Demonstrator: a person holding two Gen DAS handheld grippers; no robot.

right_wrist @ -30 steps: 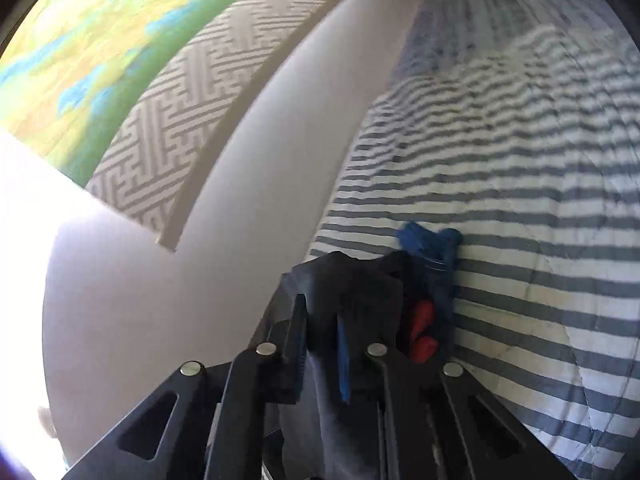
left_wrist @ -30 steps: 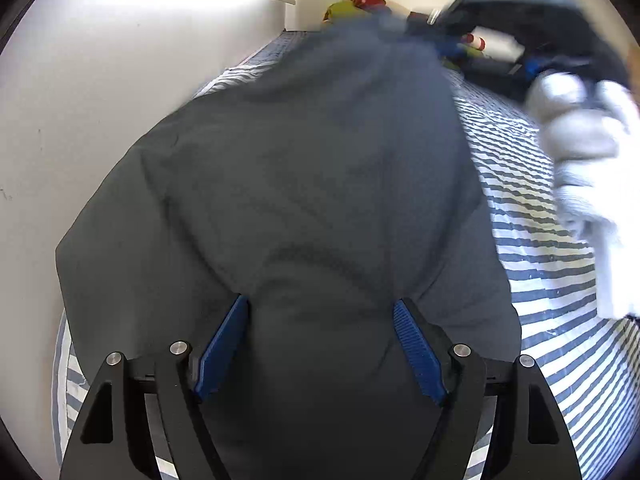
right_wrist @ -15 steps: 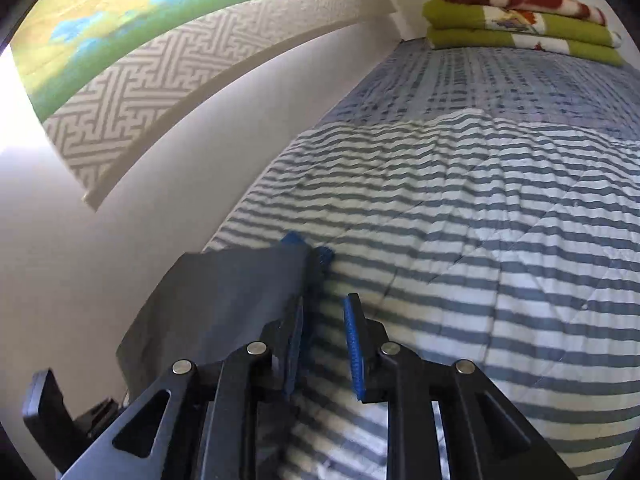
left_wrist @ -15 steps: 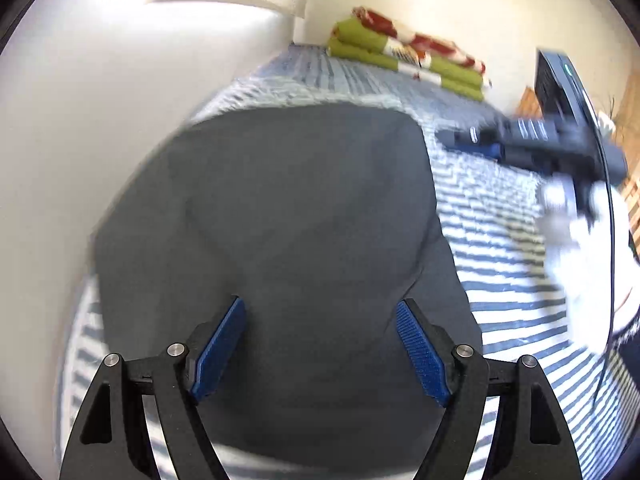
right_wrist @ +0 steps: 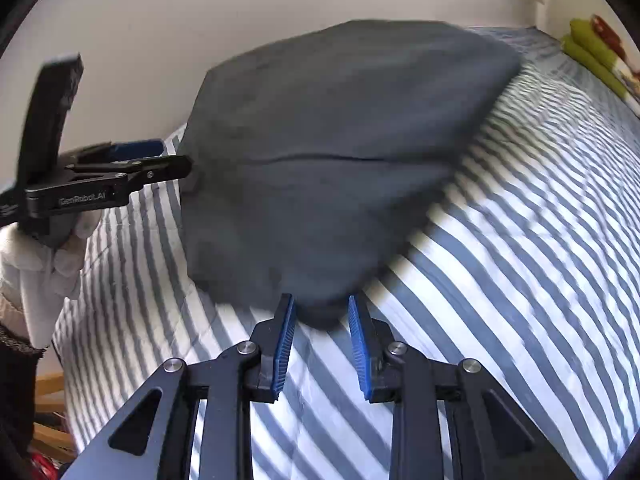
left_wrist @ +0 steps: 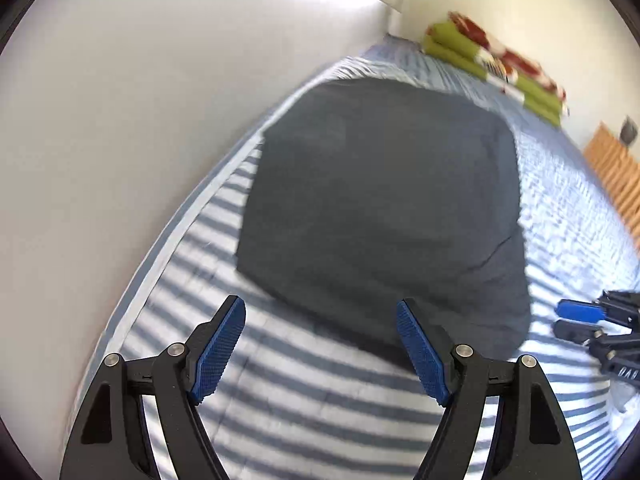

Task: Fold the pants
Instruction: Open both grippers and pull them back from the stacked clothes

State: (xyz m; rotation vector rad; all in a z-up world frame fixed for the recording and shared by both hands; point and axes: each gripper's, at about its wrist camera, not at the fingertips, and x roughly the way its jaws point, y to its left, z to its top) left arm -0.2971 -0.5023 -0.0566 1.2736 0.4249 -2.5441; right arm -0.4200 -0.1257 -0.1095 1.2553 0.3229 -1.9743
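Note:
The dark grey pants (left_wrist: 380, 208) lie folded in a flat block on the striped bedcover (left_wrist: 304, 400), close to the wall. My left gripper (left_wrist: 320, 308) is open and wide, just short of the pants' near edge, with only bedcover between its fingers. In the right wrist view the pants (right_wrist: 340, 152) fill the middle. My right gripper (right_wrist: 320, 300) has its jaws opening. A corner of the pants reaches between its tips, but the pads do not press on it. The left gripper (right_wrist: 160, 160), held by a white-gloved hand (right_wrist: 48, 264), sits at the pants' left edge.
A white wall (left_wrist: 120, 120) runs along the bed's far side. Folded green and red blankets (left_wrist: 500, 64) are stacked at the head of the bed. Wooden slats (left_wrist: 616, 168) show past the bed's right edge. The right gripper (left_wrist: 576, 320) enters at the right.
The right gripper let go of the bunched cloth and swung round to the pants' near corner. The left gripper backed off the pants, which now lie flat ahead of it.

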